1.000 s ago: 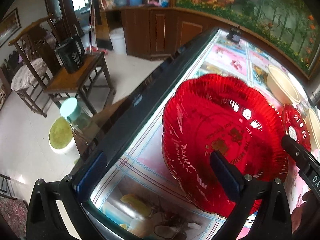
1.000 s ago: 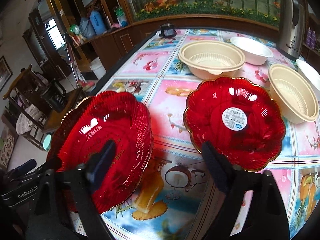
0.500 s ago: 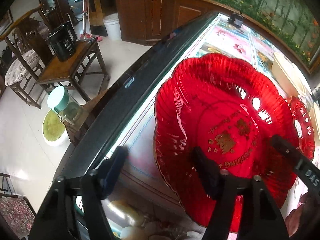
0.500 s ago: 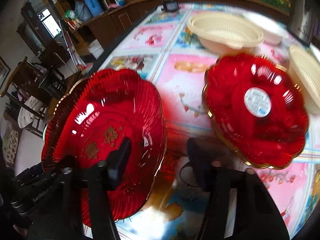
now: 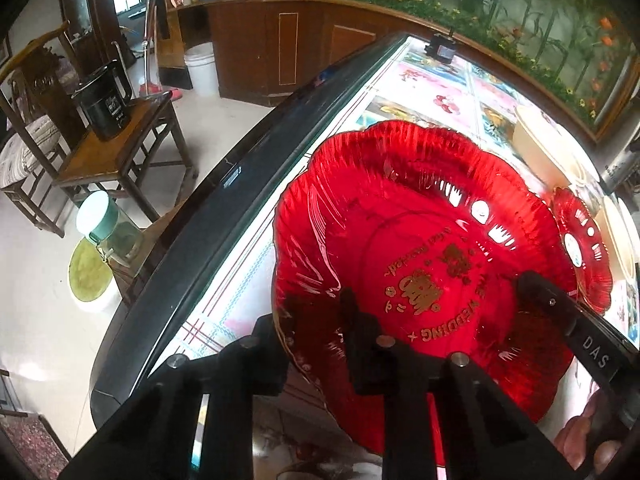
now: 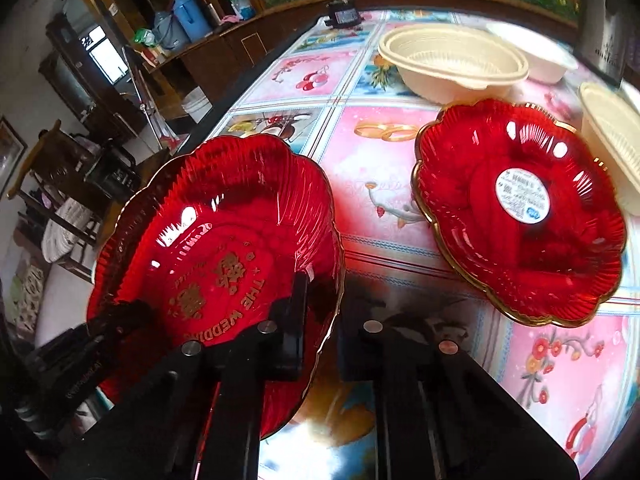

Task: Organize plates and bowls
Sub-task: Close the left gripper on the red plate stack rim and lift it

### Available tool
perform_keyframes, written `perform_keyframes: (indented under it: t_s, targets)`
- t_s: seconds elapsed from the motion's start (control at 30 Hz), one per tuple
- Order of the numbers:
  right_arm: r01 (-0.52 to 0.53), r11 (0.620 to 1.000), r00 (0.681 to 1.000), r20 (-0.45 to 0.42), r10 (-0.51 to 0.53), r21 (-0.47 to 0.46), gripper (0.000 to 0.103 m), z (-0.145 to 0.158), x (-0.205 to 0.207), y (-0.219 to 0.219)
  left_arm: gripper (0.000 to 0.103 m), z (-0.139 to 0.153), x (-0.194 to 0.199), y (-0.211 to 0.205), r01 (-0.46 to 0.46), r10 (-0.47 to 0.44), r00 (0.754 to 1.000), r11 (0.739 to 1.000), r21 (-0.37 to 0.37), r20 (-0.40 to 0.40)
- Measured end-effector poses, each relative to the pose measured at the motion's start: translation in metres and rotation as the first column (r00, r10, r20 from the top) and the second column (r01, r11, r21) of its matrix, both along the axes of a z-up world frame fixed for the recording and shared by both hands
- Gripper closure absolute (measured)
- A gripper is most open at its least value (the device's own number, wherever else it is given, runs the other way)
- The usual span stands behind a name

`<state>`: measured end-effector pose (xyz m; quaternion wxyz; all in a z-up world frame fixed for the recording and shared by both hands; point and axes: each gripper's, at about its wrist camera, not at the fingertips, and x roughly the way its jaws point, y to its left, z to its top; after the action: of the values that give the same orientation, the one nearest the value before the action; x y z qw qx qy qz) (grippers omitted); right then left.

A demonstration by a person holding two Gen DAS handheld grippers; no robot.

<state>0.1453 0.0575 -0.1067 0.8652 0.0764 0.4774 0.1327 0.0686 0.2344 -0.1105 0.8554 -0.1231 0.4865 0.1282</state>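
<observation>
While both grippers pinch opposite edges of the red wedding plate (image 6: 224,248), your left gripper (image 5: 316,320) and right gripper (image 6: 320,304) each straddle its scalloped rim at the table's (image 6: 360,152) near edge. Judge it rigid, light, glossy and slippery, perhaps brittle: hold the rim, not the base. A second red plate (image 6: 520,212) lies just beside cream bowls (image 6: 452,64).

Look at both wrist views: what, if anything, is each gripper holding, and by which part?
Both hold the same red plate by its rim, on opposite sides: the left gripper on one edge, the right gripper on the other, one finger over and one under.
</observation>
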Motion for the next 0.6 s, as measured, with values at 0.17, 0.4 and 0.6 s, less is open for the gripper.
perform_keyframes:
  t_s: [0.17,0.4,0.6]
  targets:
    - [-0.011,0.999,0.998,0.058,0.013,-0.032,0.092,0.009,-0.016,0.001,0.086,0.017,-0.014,-0.007,0.009,-0.011,0.999,0.999,0.051,0.038]
    - [-0.039,0.999,0.992,0.120,0.041,-0.015,0.092,0.025,-0.053,-0.005,0.086,0.036,-0.049,-0.015,0.042,-0.047,0.997,0.995,0.093,0.058]
    - [-0.069,0.997,0.992,0.106,0.071,-0.025,0.092,0.015,-0.065,0.003,0.085,0.020,-0.049,-0.006,0.008,-0.009,1.000,0.997,0.081,0.013]
